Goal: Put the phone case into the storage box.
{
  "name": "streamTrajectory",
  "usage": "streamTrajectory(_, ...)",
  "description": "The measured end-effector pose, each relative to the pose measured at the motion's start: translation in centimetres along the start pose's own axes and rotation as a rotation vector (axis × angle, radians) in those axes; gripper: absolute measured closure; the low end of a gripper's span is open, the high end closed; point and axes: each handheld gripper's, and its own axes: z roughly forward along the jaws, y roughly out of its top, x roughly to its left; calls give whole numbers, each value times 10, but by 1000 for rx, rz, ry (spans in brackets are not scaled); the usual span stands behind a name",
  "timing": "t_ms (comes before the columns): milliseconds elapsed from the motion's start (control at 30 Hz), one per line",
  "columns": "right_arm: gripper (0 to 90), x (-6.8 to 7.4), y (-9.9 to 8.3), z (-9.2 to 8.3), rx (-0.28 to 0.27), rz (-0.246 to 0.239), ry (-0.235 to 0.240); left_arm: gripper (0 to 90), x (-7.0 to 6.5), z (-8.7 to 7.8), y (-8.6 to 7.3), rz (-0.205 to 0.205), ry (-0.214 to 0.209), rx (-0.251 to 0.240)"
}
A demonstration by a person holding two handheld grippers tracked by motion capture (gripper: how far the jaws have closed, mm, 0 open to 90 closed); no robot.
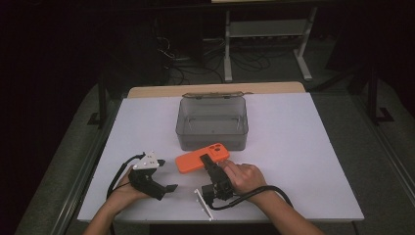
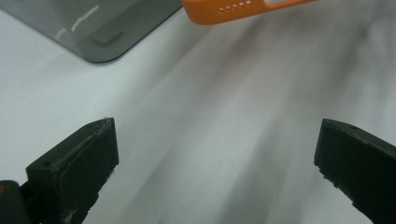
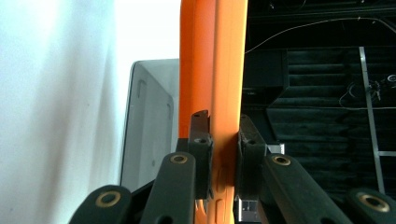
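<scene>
In the high view, the orange phone case [image 1: 202,157] is seen held above the white table [image 1: 303,161], just in front of the grey box [image 1: 212,123]. In the right gripper view, the right gripper [image 3: 223,158] is shown clamped on the case's edge. The left gripper [image 2: 217,168], resting low at the table's left in the high view, is seen in its own view with jaws wide apart and nothing held.

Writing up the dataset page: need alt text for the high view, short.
Seen from above, a person's right tool is shut on an orange phone case, just in front of an empty smoky clear plastic box on a white table. The left tool rests beside it with jaws open and nothing between them. The room behind is dark.
</scene>
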Motion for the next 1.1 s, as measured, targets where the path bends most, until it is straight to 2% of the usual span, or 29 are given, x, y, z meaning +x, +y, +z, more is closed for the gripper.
streamTrajectory(100, 788, -1, 0, 0, -1, 19, 6, 0, 0, 0, 0, -1, -1, -3)
streamTrajectory(167, 788, -4, -1, 1, 0, 52, 17, 0, 0, 0, 0, -3, 3, -4)
streamTrajectory(400, 788, -10, -4, 2, 6, 124, 39, 0, 0, 0, 2, -17, -3, -16)
streamTrajectory(733, 788, -15, -7, 4, 12, 194, 73, 0, -2, 2, 1, -6, -2, 4)
streamTrajectory(1100, 789, -19, -11, 7, 16, 272, 109, 0, -1, 1, 0, -8, 4, -9)
